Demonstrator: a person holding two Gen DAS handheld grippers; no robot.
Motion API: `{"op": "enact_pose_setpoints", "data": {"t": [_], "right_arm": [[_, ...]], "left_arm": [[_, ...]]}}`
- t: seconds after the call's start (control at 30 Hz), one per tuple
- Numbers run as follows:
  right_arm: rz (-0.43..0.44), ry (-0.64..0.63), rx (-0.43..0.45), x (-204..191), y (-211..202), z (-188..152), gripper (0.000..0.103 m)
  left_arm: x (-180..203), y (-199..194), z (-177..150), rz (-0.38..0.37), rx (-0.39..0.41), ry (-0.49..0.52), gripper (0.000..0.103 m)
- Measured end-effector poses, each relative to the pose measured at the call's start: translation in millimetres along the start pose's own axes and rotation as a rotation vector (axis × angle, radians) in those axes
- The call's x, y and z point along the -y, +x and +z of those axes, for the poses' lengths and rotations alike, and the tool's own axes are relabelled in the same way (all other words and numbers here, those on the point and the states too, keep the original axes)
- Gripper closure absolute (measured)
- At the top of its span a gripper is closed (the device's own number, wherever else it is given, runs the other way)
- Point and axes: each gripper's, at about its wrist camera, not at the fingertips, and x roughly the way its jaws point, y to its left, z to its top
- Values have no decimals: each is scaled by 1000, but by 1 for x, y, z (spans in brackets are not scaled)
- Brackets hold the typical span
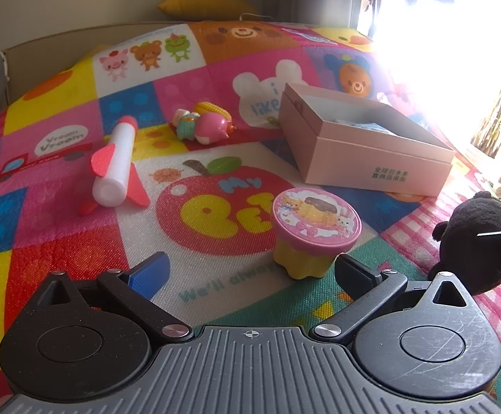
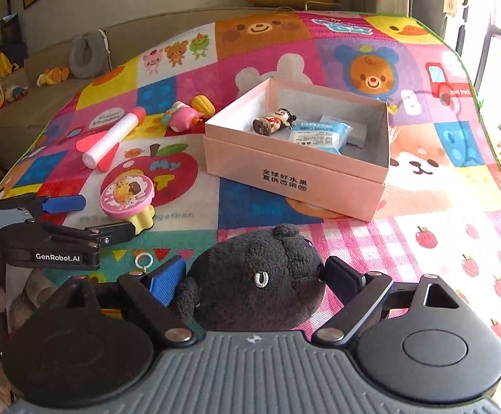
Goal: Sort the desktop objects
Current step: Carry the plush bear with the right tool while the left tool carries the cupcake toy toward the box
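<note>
The black plush toy (image 2: 257,276) sits between the fingers of my right claw (image 2: 250,277), which presses its soft sides just short of the pink box (image 2: 295,172), so it could squirm loose, while my left claw (image 1: 247,272) gapes wide beside the pudding cup (image 1: 314,231).

One pink cardboard box (image 2: 295,176) sits open on one patchwork play mat (image 2: 440,227). Inside the box are three things: one small doll figure (image 2: 273,120), one blue packet (image 2: 319,136) and one grey item (image 2: 359,136) partly hidden behind the packet. Loose on the mat are one black plush toy (image 2: 260,276), one round pink-lidded tub (image 2: 127,195), one white and red toy rocket (image 2: 110,138), and one cluster of small toys (image 2: 188,112) near the far left edge, too bunched to count. Two claws are in view.
</note>
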Motion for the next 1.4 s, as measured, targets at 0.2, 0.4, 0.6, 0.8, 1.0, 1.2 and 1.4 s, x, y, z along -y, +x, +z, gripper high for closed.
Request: {"op": "enact_pose_setpoints", "data": {"t": [0.2, 0.4, 0.6, 0.8, 1.0, 1.2, 1.4], "right_arm": [[-30, -65, 47, -11, 9, -12, 9], [-68, -21, 48, -3, 24, -25, 15], [-85, 37, 103, 5, 23, -37, 15], [-95, 50, 110, 6, 24, -38, 16], [-93, 54, 116, 6, 24, -39, 14], [-103, 60, 124, 6, 23, -38, 16], [-186, -18, 122, -2, 8, -36, 17]], "left_arm": [[0, 0, 0, 0, 0, 0, 0], [0, 0, 0, 0, 0, 2, 0], [14, -5, 7, -38, 35, 95, 0], [41, 7, 18, -5, 66, 227, 2], [45, 18, 20, 4, 30, 241, 32], [43, 13, 19, -16, 22, 235, 42], [50, -16, 17, -55, 44, 245, 42]]}}
